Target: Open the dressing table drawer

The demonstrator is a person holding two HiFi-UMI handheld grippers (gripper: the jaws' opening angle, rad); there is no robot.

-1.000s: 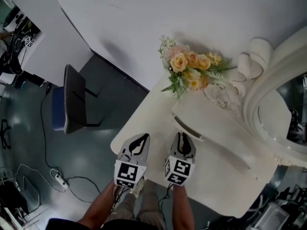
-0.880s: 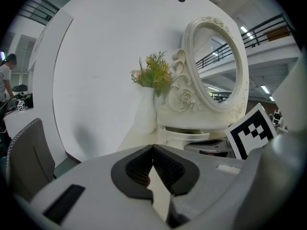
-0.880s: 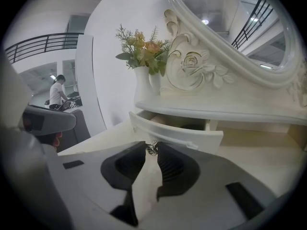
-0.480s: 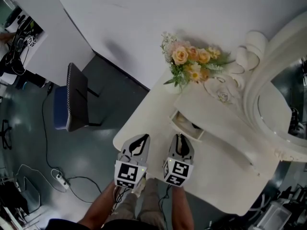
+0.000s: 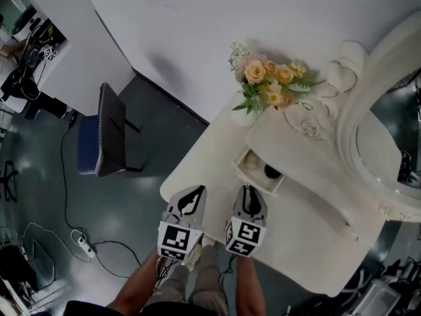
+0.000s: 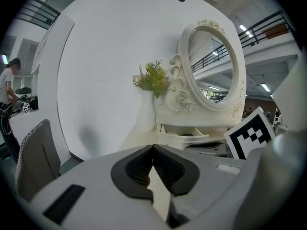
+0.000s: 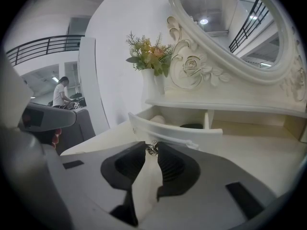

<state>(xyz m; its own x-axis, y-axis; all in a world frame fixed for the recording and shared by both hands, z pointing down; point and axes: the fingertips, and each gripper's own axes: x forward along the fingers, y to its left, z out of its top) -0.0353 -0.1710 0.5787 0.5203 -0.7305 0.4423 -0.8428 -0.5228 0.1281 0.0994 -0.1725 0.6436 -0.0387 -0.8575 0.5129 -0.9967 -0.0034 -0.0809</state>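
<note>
The white dressing table (image 5: 309,229) has a small drawer (image 5: 260,172) standing pulled out from under its raised shelf. A dark round object (image 5: 272,172) lies inside. My right gripper (image 5: 248,191) is shut on the drawer's little metal knob (image 7: 152,148), which sits between its dark pads at the middle of the curved drawer front (image 7: 182,134). My left gripper (image 5: 192,195) hovers beside it over the table's left corner. Its tips meet with nothing between them (image 6: 153,148), and it touches nothing.
A vase of peach and yellow flowers (image 5: 266,87) and the oval mirror (image 5: 388,143) stand at the back of the table. A dark chair (image 5: 99,140) is on the floor to the left, with cables and a power strip (image 5: 82,245) near it. A person (image 7: 61,95) is far off at a desk.
The drawer has slid out from nearly closed to clearly open, showing its inside. Both grippers have drawn back toward me, the right one keeping hold of the knob.
</note>
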